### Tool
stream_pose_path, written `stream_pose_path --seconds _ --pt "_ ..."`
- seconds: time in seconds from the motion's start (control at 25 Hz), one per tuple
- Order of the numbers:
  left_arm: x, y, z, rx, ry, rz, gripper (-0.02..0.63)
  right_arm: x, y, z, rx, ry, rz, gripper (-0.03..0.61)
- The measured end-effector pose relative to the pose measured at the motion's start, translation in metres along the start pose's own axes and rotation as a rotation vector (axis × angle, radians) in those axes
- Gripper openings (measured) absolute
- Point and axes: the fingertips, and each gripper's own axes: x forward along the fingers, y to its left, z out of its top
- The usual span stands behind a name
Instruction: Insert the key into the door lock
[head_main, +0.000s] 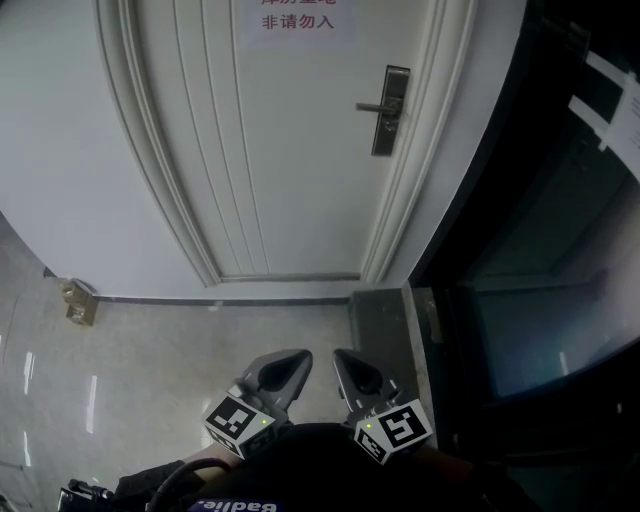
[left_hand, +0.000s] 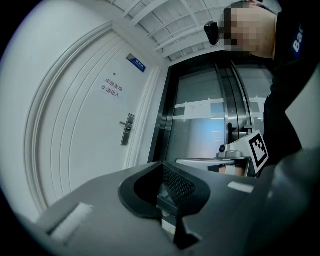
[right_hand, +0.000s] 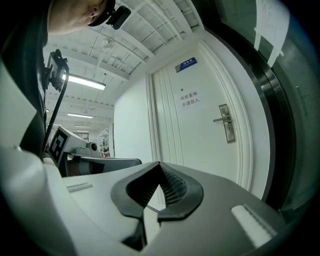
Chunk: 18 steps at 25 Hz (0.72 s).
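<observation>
A: Any container here, with something in it?
B: Only a small tan thing (head_main: 78, 301) on the floor (head_main: 200, 340) by the wall, left of the door (head_main: 280, 150). It is too small to tell whether it is a box.
A: The grippers?
B: The left gripper (left_hand: 163, 162) has its jaws pressed together, tips touching, and I make out nothing pinched between them. The right gripper (right_hand: 159, 162) is the same, pads closed tip to tip. Both sit side by side, pointing at the door and well short of it.
A: And the key?
B: I can't pick it out in any view.
A: The lock?
B: The lock plate (head_main: 391, 110) stands upright near the door's right edge, with the lever handle (head_main: 375, 106) sticking out to the left. It is well apart from both grippers.
A: What does each camera add?
B: The head view alone shows the floor and the foot of the door. Both gripper views show a blue plate (left_hand: 136, 63) above the sign (left_hand: 111, 88) with red print, and that plate falls outside the head view. The left gripper view takes in the glass door (left_hand: 200, 130) right of the frame and the right gripper's marker cube (left_hand: 257, 150). The right gripper view shows a lit room off to the left, with a ceiling light (right_hand: 85, 81).
</observation>
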Motion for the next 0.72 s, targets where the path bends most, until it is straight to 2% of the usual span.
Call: stream_pose_path --seconds 0.72 --pt "0.0016 0.0004 -0.0014 -0.007 -0.005 0.010 0.020 0.0022 0.0016 -0.0026 -0.009 0.009 0.024 0.002"
